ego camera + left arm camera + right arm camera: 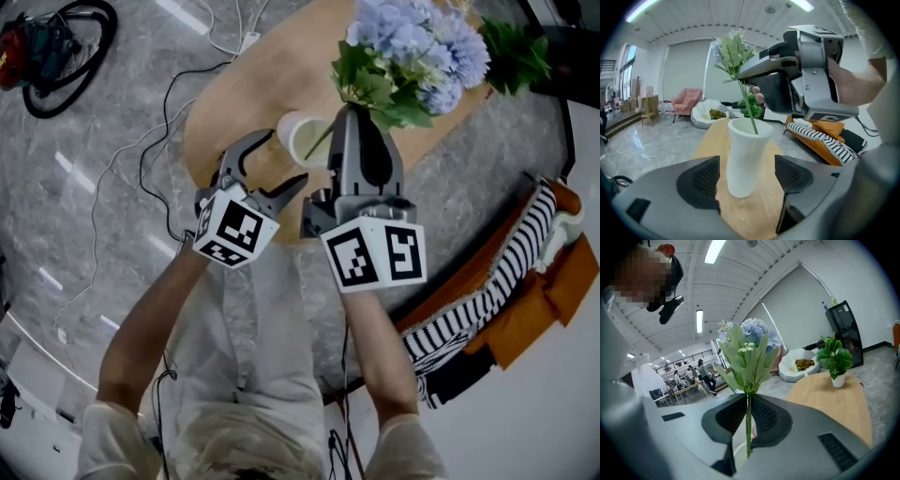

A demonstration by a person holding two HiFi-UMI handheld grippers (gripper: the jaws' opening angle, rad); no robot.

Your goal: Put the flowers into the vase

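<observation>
A white ribbed vase (745, 154) stands on the oval wooden table (234, 94); from the head view I see its rim (302, 137). My left gripper (746, 176) is open, one jaw on each side of the vase and neither pad touching it. Beside it, my right gripper (352, 117) is shut on the thin green stem (748, 427) of a bunch of pale blue flowers (417, 42) with green leaves. The stem's lower end dips into the vase mouth (753, 127). The flower heads rise above the right gripper (748, 416).
A small potted plant (836, 359) stands at the table's far end. An orange sofa with a striped cloth (487, 300) lies to the right. Cables (159, 141) and a black hose (56, 47) lie on the grey floor to the left.
</observation>
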